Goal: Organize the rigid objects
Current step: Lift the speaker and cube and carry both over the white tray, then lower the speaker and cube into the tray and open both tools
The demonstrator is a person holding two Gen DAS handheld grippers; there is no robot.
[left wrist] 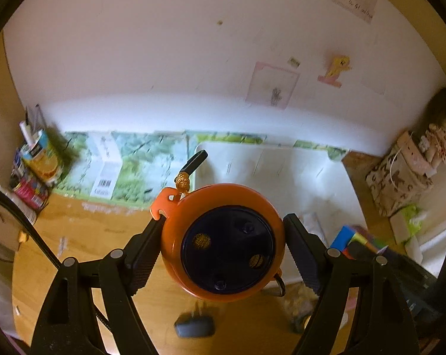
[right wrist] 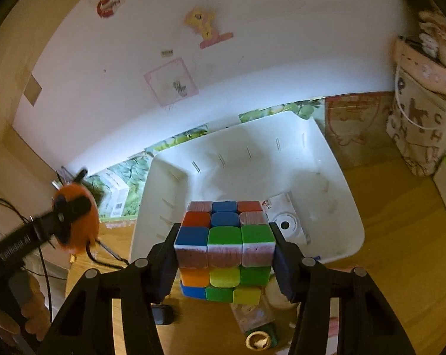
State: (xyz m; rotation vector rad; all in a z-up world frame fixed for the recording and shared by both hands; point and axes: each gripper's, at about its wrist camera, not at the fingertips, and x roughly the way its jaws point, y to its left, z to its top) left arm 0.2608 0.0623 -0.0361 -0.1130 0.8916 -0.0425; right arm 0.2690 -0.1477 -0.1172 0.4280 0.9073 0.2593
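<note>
- Black fingers (left wrist: 300, 254) of our left gripper (left wrist: 223, 245) are clamped on the round orange reel (left wrist: 220, 242), held above the wooden table (left wrist: 84, 236); our right gripper (right wrist: 224, 251) is closed on the colour cube (right wrist: 224, 248), held just before the near rim of the white bin (right wrist: 332, 159).
- We judge the reel the riskier load: its wall is curved and smooth, and only narrow strips of the pads meet it, so a quick swing could roll it out.
- Its black-tipped cord (left wrist: 193, 162) pokes out at the top and might snag the bin's rim on the way in.
- We hold the cube on flat faces, which looks firm, yet its layers can twist under a squeeze and loosen the hold.
- A flat white packet (right wrist: 285, 222) already lies in the bin; a cube dropped from height could strike it.
- Below the cube, a small black plug (right wrist: 162, 313) and a little jar (right wrist: 258, 337) sit on the table and could be knocked.
- Stickers (right wrist: 203, 26) dot the white wall, a printed bag (right wrist: 421, 130) stands at the right, and cartons (left wrist: 36, 159) at the left.
</note>
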